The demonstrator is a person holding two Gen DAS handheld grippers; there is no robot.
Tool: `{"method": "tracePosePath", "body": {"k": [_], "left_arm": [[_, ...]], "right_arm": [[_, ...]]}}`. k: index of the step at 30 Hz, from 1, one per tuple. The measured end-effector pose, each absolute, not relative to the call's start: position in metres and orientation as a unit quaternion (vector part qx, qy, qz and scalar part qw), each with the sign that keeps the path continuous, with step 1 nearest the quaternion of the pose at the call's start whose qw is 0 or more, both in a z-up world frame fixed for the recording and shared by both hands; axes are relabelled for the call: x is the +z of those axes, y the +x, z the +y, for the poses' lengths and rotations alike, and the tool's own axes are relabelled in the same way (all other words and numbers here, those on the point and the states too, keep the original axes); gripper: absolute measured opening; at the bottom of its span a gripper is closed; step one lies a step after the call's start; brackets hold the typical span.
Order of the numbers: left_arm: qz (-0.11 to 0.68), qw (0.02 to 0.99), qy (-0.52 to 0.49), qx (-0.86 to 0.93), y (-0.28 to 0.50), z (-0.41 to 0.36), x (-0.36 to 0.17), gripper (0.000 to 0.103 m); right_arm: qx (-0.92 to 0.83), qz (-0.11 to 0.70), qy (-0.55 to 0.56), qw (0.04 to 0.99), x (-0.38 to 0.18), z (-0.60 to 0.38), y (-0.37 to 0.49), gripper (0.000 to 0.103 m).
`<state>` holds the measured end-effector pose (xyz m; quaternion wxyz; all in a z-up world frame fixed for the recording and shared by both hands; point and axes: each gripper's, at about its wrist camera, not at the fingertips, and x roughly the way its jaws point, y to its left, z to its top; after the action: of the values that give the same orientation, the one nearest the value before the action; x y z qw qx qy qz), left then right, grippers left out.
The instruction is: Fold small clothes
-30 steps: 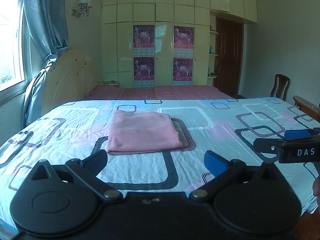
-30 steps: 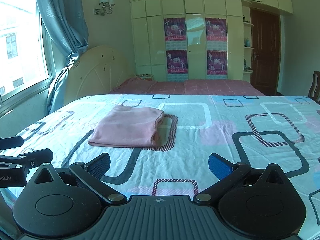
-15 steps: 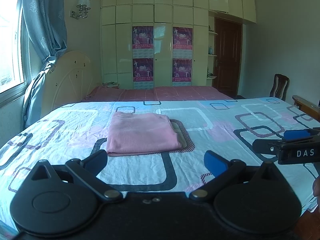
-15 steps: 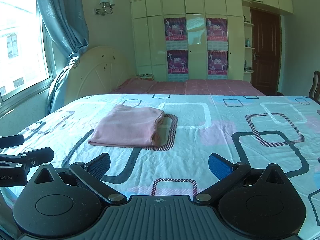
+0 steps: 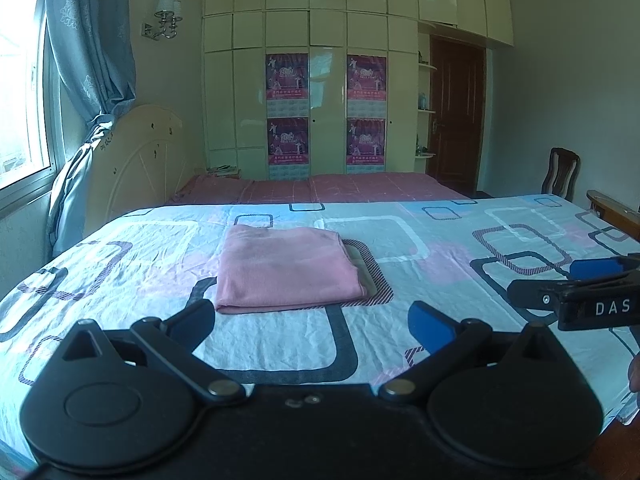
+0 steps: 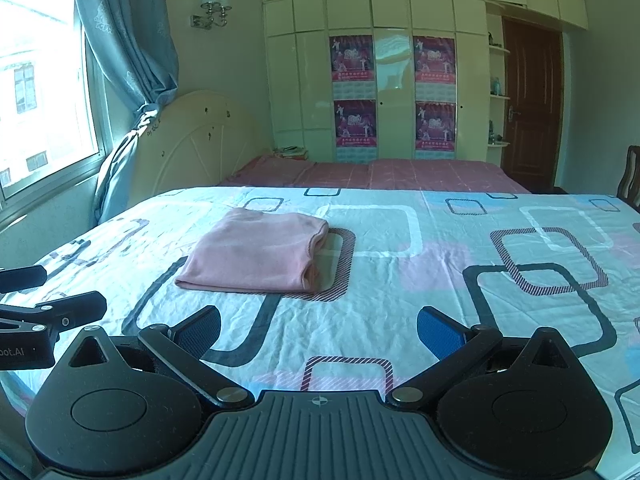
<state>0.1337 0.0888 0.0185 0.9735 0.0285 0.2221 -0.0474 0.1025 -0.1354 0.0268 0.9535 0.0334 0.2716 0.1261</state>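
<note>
A soft pink cloth (image 5: 286, 268), folded into a flat square, is lying on the wrinkly bed sheet (image 5: 440, 240). The left gripper (image 5: 312, 322) and right gripper (image 6: 318, 328) are staying wide apart, holding nothing. Only the right view is showing the cloth's layered edge.

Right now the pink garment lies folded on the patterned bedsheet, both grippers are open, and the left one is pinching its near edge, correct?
Not quite. The left gripper pinches nothing: in the left wrist view its open fingers are short of the pink garment. The garment does lie folded on the patterned bedsheet, and the right gripper is open too.
</note>
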Motion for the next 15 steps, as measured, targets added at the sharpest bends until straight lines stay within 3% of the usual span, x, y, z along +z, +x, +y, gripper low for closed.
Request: {"method": "tracePosePath", "body": {"k": [15], "left_arm": [[0.218, 0.974, 0.038, -0.037, 0.1329, 0.0864, 0.0175, 0.102]], "right_arm": [[0.133, 0.275, 0.033, 0.952, 0.0272, -0.1358, 0.105, 0.103]]}}
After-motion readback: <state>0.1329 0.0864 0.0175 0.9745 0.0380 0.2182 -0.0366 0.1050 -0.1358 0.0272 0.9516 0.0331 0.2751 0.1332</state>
